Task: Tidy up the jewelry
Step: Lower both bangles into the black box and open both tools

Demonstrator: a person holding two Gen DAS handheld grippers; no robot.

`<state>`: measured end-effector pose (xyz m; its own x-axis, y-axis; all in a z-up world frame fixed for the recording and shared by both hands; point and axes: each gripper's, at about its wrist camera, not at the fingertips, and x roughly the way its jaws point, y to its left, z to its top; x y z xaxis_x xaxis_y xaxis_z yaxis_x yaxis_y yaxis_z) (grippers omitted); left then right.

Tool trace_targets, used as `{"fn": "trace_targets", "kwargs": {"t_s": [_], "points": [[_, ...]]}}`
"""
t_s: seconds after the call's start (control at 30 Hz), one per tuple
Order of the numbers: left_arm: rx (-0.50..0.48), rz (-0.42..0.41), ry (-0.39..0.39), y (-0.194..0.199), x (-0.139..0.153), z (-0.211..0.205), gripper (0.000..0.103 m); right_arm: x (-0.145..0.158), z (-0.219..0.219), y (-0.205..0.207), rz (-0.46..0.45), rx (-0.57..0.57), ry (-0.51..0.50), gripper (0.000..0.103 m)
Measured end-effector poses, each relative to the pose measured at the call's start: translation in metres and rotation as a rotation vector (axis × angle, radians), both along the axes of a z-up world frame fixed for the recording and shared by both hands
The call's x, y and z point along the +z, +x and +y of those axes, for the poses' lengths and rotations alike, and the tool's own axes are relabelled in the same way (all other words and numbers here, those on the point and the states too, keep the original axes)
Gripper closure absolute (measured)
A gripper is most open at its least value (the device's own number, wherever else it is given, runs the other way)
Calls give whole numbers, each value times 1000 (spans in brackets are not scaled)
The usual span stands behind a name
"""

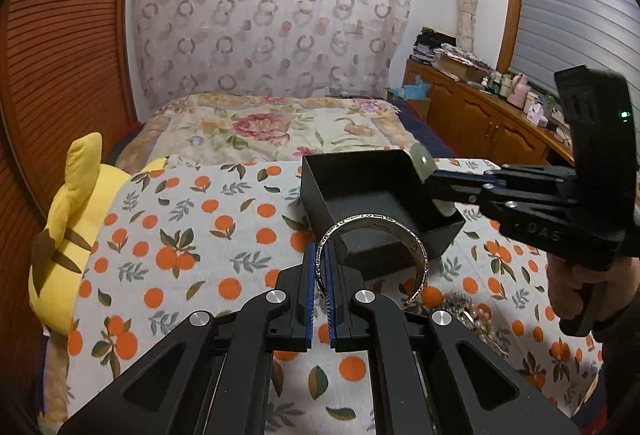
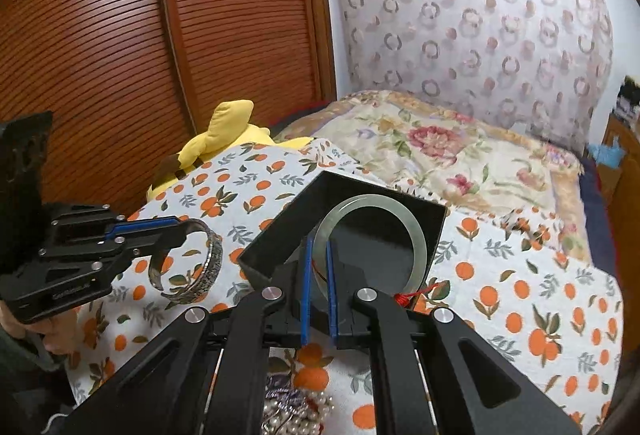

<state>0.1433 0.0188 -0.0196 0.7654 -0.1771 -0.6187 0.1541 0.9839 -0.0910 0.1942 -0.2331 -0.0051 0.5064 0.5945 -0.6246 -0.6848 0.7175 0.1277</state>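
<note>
**Two bangles headed for the black box**

To do this step well, we lower each bangle edge-first into the box, one at a time, and release only once it rests on the dark lining, so the jade does not knock against the silver or the box wall.

Our left tool (image 1: 322, 267) is pressed nearly together, pinching the rim of the engraved silver bangle (image 1: 416, 251), which stands upright just in front of the black box (image 1: 320, 183). Our right tool (image 2: 318, 267) is likewise narrowed, pinching the pale jade bangle (image 2: 418, 235) at its lower edge; the ring hangs over the box opening, a red cord (image 2: 416, 293) trailing beside it.

The box sits on the orange-print cloth (image 1: 192, 235) covering the bed. A heap of pearls and beads (image 2: 296, 411) waits near us on the cloth, still unsorted
</note>
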Motion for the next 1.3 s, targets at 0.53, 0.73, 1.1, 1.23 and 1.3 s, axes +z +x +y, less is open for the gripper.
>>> {"fn": "trace_targets", "kwargs": {"t_s": [0.53,0.73,1.1,1.23,1.3], "points": [[-17,28,34,57,-3,-26,99,6,-15,10,36,-29,84,95],[-19,31,13,67,-4,-27,95,7,-16,10,40,-27,83,95],[16,12,-3,45,2,-1,89,-1,4,13,53,0,45,95],[14,0,12,29,0,3,79,-15,17,17,96,-10,-16,95],[13,-8,19,22,0,3,76,-21,22,18,110,-24,-43,94]]}}
